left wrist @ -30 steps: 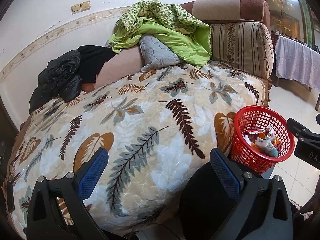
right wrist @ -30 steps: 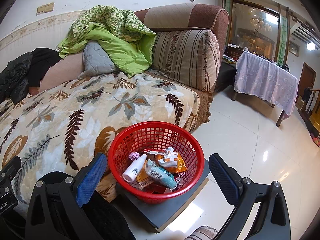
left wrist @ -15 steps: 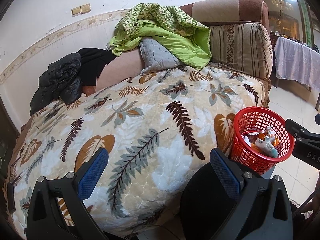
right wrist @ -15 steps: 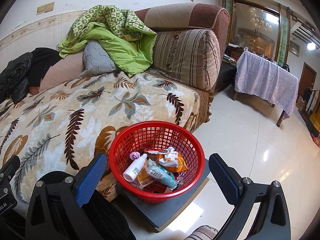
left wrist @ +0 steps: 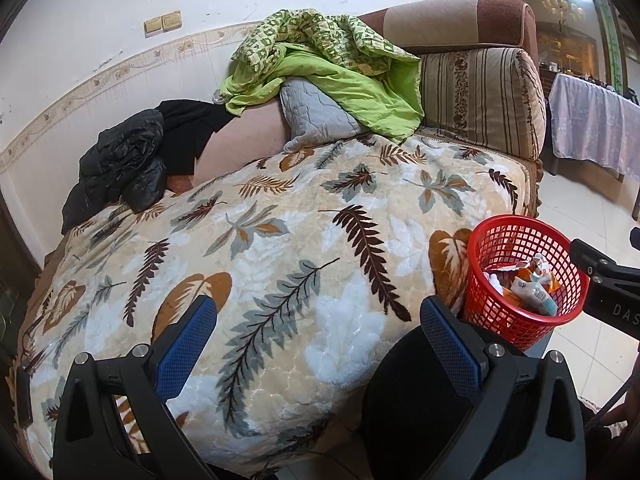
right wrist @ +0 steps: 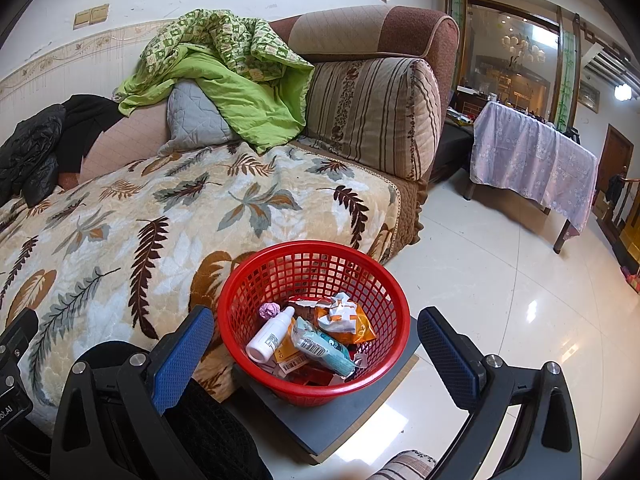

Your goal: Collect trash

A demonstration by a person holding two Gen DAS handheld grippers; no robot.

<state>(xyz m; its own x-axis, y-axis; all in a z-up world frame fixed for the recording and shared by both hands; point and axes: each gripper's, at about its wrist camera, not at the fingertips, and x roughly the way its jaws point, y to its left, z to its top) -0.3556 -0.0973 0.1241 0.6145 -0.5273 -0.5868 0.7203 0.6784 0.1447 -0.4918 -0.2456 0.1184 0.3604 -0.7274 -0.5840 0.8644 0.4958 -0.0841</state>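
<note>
I am holding my left gripper [left wrist: 316, 350] and right gripper [right wrist: 314, 354] wide open and empty. The trash [right wrist: 308, 334] is lying in the red basket [right wrist: 384, 280] already. I am seeing none left on the sofa blanket [left wrist: 280, 240].

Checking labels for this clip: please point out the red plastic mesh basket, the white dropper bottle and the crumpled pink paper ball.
Red plastic mesh basket [right wrist: 394, 308]: right wrist view, far right rim.
White dropper bottle [right wrist: 269, 336]: right wrist view, middle of body.
Crumpled pink paper ball [right wrist: 269, 311]: right wrist view, centre.
</note>
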